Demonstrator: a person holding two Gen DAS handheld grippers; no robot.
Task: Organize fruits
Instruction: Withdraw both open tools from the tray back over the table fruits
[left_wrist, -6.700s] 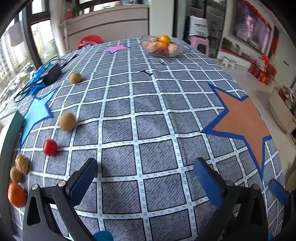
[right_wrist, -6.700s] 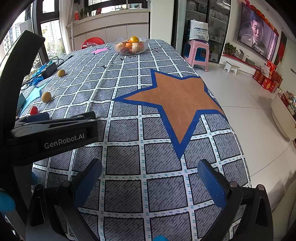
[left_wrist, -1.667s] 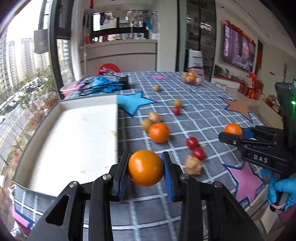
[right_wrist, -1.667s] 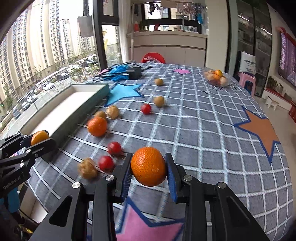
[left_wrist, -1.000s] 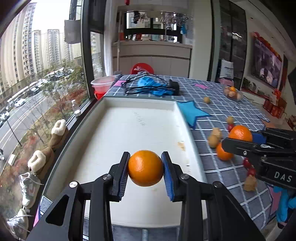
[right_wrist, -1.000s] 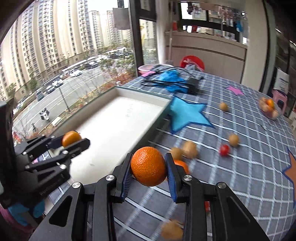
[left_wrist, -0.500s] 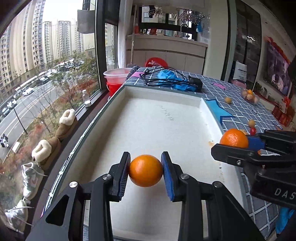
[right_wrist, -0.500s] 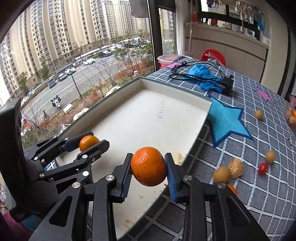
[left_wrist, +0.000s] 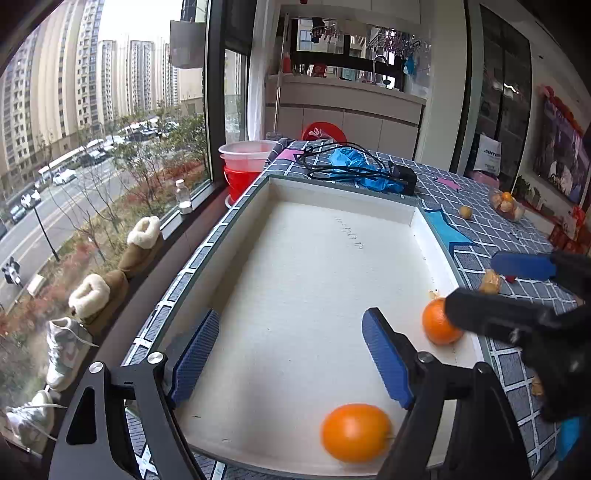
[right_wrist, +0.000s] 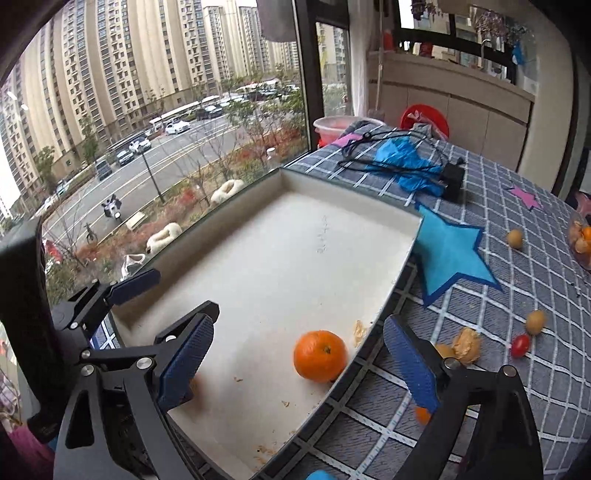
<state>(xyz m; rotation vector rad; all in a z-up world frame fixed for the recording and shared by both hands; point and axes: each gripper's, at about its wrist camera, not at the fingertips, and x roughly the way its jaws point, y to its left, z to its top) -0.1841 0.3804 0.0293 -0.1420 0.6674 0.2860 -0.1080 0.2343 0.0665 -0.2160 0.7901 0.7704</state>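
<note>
White tray (left_wrist: 317, 258) by the window holds both fruits. Left gripper (left_wrist: 291, 354) and right gripper (right_wrist: 299, 365), jaws just opened, grip nothing. Blurred orange (left_wrist: 356, 437) sits near edge; tangerine (right_wrist: 320, 355) against right wall.

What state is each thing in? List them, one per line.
left gripper: open, jaws have just been opening, nothing between the pads.
right gripper: open, jaws have just been opening, no grip.
near orange: loose in the tray, blurred.
far orange: lying free by the tray's right wall.
tray: holds only the two oranges.
cherry tomato: on the tablecloth, outside the tray.
</note>
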